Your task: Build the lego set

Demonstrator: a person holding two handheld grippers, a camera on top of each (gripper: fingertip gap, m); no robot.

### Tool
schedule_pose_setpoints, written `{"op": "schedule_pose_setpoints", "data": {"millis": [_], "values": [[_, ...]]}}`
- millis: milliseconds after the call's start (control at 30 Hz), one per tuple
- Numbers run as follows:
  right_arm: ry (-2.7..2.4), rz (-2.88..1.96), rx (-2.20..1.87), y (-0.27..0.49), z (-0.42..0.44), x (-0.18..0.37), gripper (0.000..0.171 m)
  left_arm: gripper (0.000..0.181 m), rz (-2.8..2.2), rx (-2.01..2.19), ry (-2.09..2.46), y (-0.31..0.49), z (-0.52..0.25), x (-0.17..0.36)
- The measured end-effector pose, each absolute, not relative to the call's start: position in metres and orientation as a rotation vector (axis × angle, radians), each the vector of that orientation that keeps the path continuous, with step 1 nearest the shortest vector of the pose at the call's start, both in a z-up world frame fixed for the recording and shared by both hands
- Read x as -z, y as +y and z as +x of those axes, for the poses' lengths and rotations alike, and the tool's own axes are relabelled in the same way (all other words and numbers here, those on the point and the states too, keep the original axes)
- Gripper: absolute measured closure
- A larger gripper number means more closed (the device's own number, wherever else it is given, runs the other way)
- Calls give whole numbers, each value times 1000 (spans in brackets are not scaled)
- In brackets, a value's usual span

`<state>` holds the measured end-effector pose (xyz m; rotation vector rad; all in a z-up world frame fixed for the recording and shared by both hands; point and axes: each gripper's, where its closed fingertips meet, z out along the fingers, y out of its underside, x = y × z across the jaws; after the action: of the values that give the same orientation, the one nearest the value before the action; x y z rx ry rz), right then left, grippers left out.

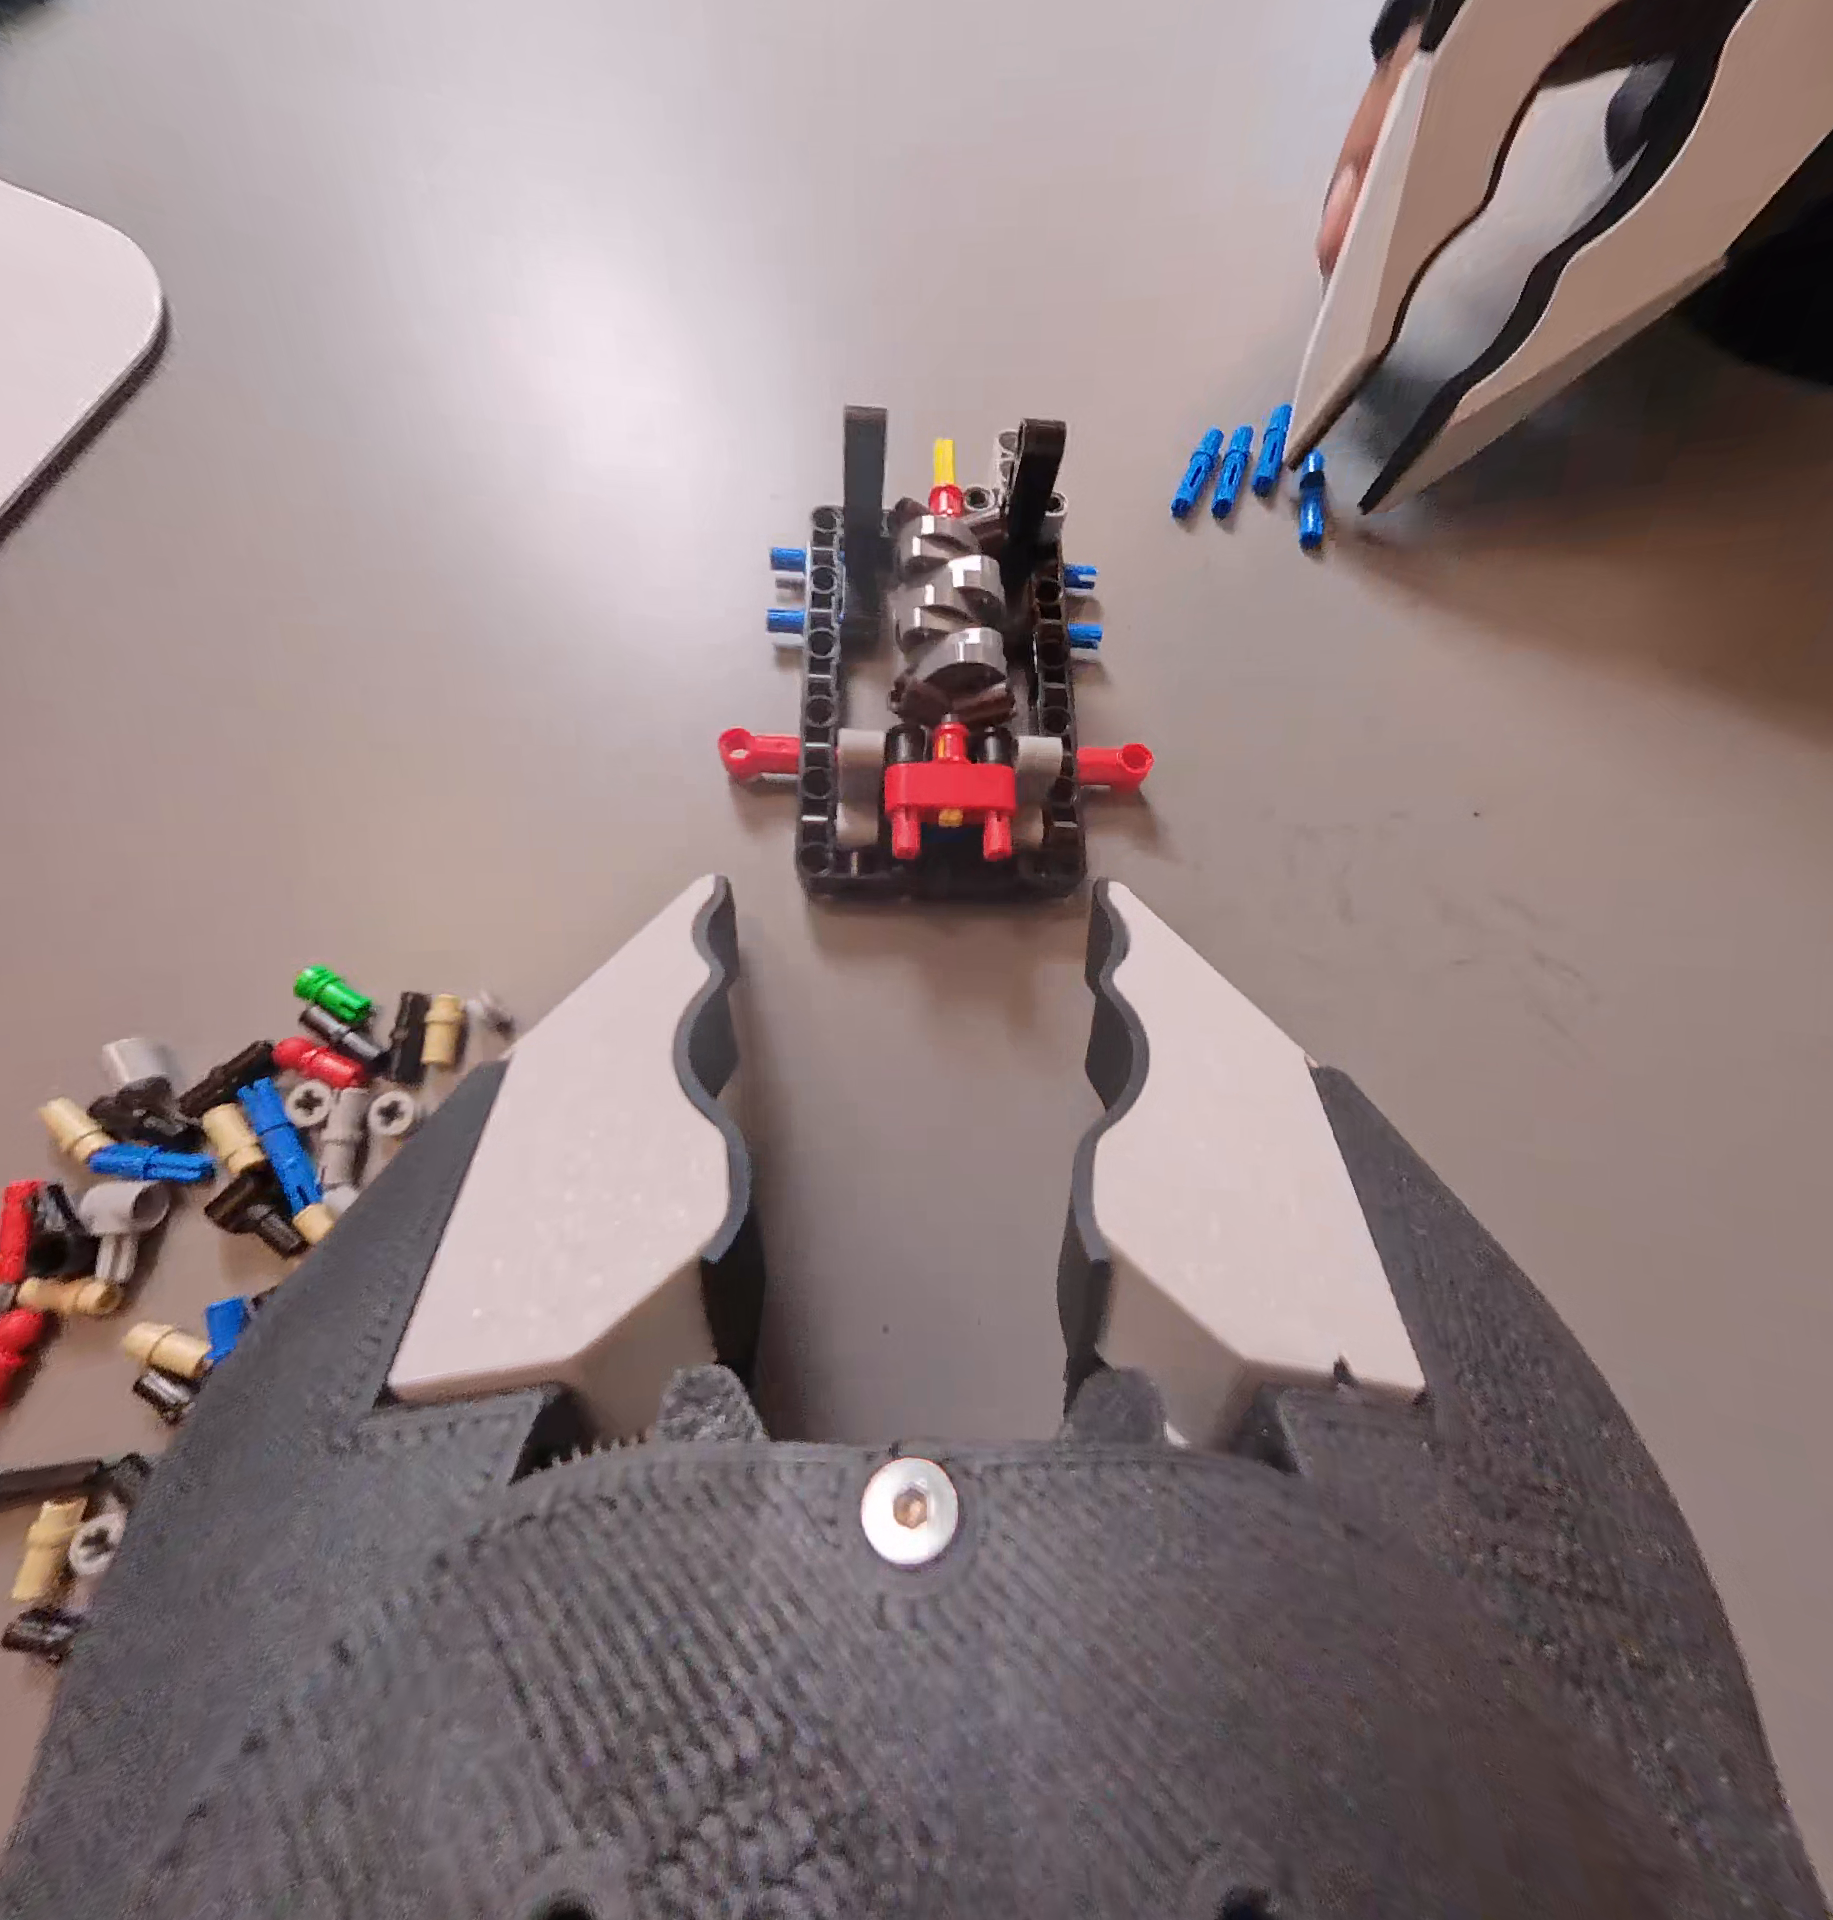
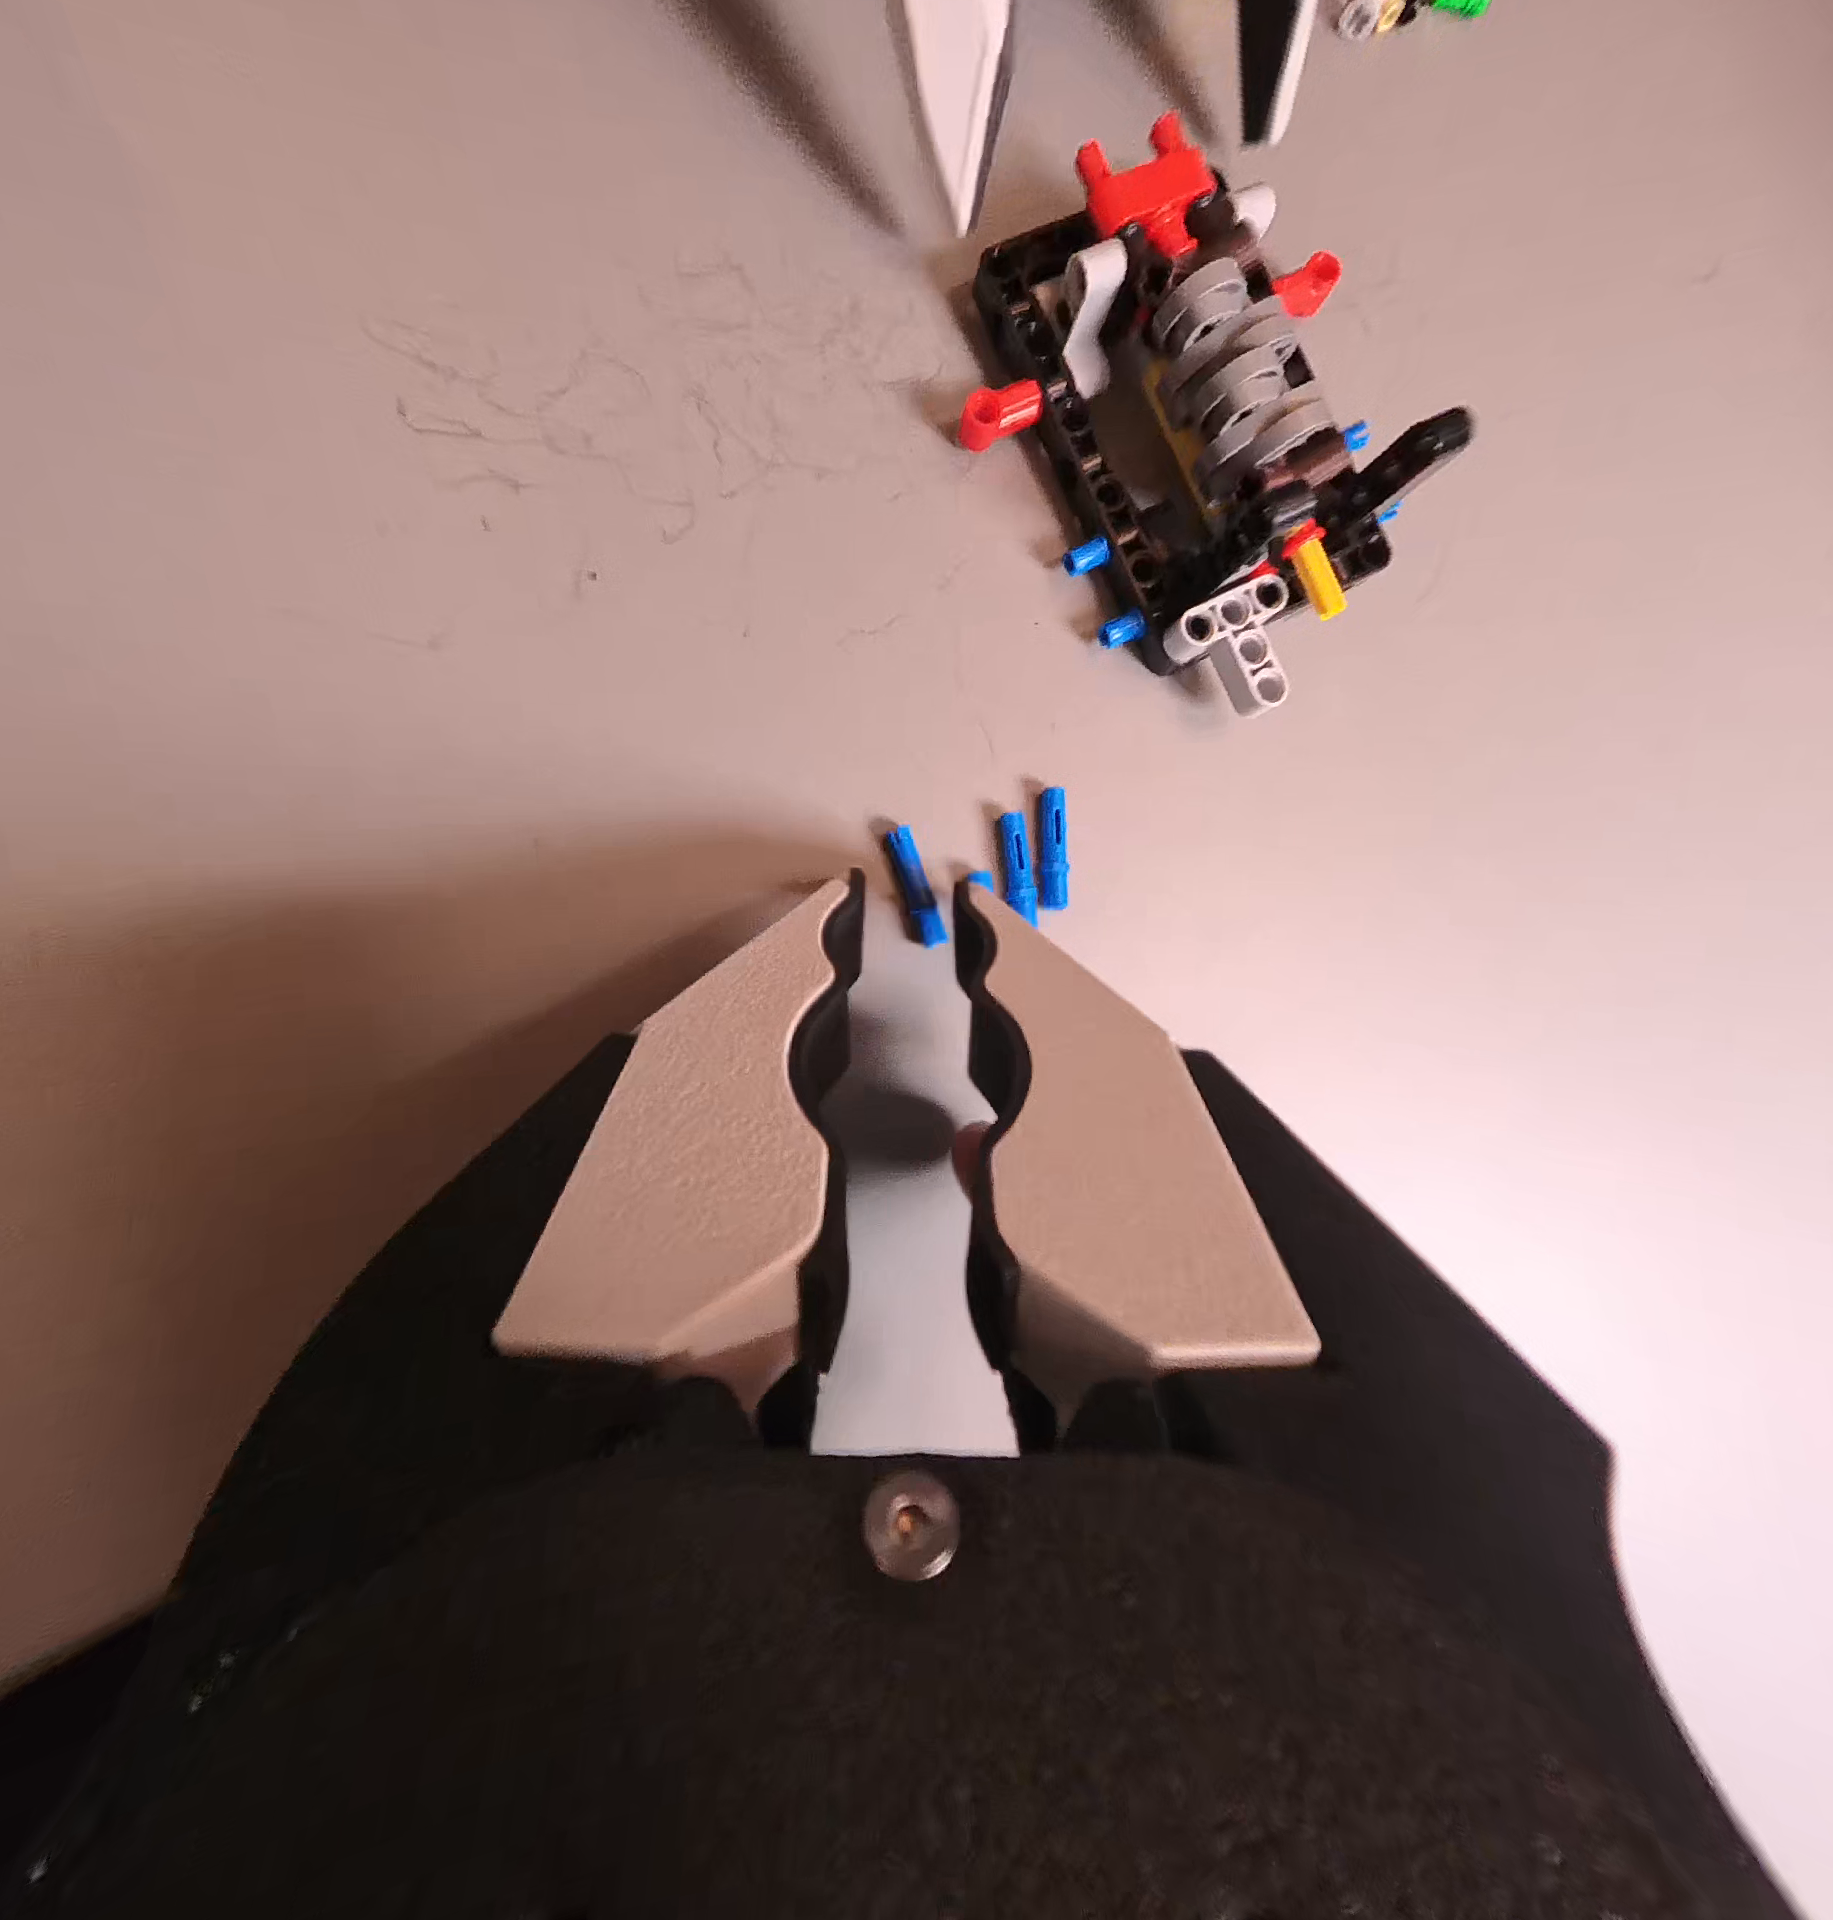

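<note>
The lego assembly (image 1: 943,675) is a black rectangular frame with grey cam pieces, red connectors, blue pins on its sides and a yellow axle; it lies flat on the table just beyond my left gripper (image 1: 912,904), which is open and empty. It also shows in the right wrist view (image 2: 1203,416). Several loose blue pins (image 2: 1031,852) lie to its right. My right gripper (image 2: 909,888) is down at the table, narrowly open, with one blue pin (image 2: 917,883) lying between its tips, not clamped. The same gripper (image 1: 1333,483) shows at the pins (image 1: 1244,473) in the left wrist view.
A pile of small loose lego connectors (image 1: 216,1143) lies at the left of my left gripper. A pale flat object with a rounded corner (image 1: 39,343) sits at the far left. The table (image 1: 476,623) is grey-brown. The left gripper's fingers (image 2: 959,114) show beyond the assembly.
</note>
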<state>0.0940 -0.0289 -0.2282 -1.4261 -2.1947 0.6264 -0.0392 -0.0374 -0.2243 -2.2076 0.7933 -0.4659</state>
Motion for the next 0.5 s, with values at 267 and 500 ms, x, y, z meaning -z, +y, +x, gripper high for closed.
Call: {"op": "schedule_pose_setpoints", "data": {"millis": [267, 500], "values": [[-1780, -1423, -780, -1, 54, 187, 156, 123, -2239, 386, 829, -34, -32, 232], [-1696, -1429, -707, -1, 25, 195, 155, 124, -2299, 559, 656, -40, -24, 226]]}}
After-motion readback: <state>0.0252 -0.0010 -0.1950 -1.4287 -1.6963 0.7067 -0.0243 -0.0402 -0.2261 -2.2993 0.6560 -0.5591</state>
